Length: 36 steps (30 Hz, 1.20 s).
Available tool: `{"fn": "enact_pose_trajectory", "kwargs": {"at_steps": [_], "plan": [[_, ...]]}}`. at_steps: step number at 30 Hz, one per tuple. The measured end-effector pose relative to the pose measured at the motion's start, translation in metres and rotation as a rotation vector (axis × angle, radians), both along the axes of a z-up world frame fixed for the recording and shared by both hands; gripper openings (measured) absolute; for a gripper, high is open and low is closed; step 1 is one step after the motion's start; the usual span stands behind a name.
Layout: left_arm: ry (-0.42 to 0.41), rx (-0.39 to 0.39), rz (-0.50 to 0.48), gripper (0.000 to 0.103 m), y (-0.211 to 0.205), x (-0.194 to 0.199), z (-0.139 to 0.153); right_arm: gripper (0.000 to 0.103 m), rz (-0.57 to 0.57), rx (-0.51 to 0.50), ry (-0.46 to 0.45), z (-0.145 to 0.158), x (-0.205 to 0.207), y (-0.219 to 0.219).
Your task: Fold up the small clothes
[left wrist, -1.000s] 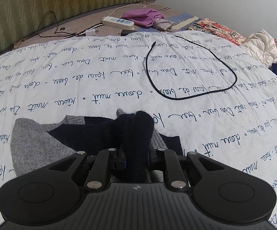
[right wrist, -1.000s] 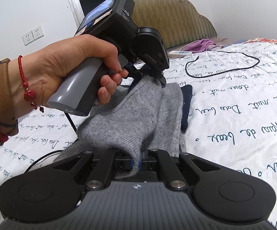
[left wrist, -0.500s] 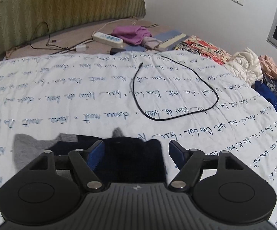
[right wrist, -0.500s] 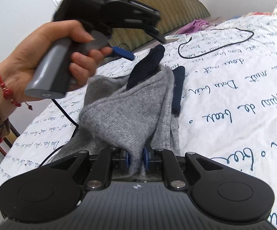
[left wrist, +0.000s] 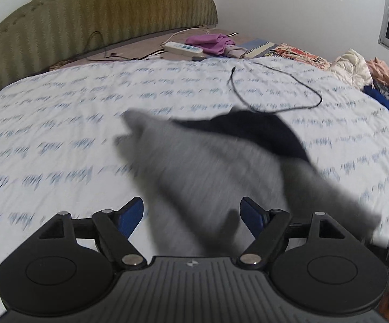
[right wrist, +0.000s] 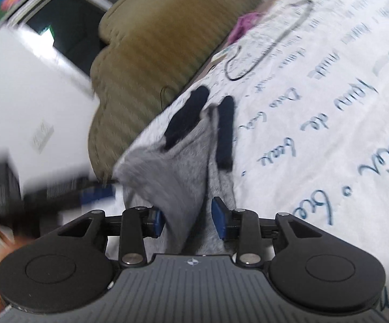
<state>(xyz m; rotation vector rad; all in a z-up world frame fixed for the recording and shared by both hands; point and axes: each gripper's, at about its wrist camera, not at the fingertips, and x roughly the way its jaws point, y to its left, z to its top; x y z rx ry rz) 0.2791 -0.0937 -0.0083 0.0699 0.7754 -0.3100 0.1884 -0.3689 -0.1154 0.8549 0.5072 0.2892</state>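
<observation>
Grey and navy sock on the bed, blurred by motion

The grey sock is smeared in both views, so its edges are hard to make out. It is seen between the wide-apart blue pads of the left gripper, ungripped. The right gripper is half open around a grey fold. The sock's navy toe is seen above the white printed bedsheet.
</observation>
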Motion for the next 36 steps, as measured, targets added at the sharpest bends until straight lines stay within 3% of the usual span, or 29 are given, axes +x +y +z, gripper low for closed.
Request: {"fn": "enact_pose_trajectory", "kwargs": {"at_steps": [5,8,12,14,21,25,30,32,34,36], "plan": [[-0.052,0.026,-0.07,0.082,0.019,-0.047,-0.009,0.043,-0.013,0.097,0.021,-0.005,0.004,-0.009],[-0.125,0.102,-0.153,0.084,0.017,-0.076,-0.016,0.044,-0.01,0.107,0.037,-0.003,0.009,-0.009],[-0.22,0.228,-0.254,0.084,0.006,-0.101,-0.029,0.032,-0.001,0.134,0.076,-0.002,0.016,-0.012],[-0.235,0.276,-0.278,0.084,0.0,-0.104,-0.035,0.019,-0.001,0.15,0.101,-0.003,0.02,-0.013],[-0.278,0.296,-0.382,0.085,-0.01,-0.116,-0.037,0.016,0.001,0.219,0.135,-0.002,0.029,-0.011],[-0.311,0.33,-0.299,0.085,-0.012,-0.107,-0.039,0.015,0.023,0.274,0.125,0.003,0.036,-0.009],[-0.363,0.27,-0.045,0.086,0.017,-0.096,-0.029,0.015,0.06,0.342,0.076,0.015,0.042,-0.007],[-0.323,0.242,0.023,0.086,0.032,-0.092,-0.03,0.015,0.069,0.312,0.074,0.018,0.039,-0.005],[-0.242,0.207,0.008,0.086,0.042,-0.093,-0.036,0.015,0.074,0.245,0.107,0.014,0.035,-0.004],[-0.223,0.238,-0.031,0.086,0.04,-0.101,-0.041,0.019,0.066,0.147,0.165,0.007,0.033,-0.002]]}}
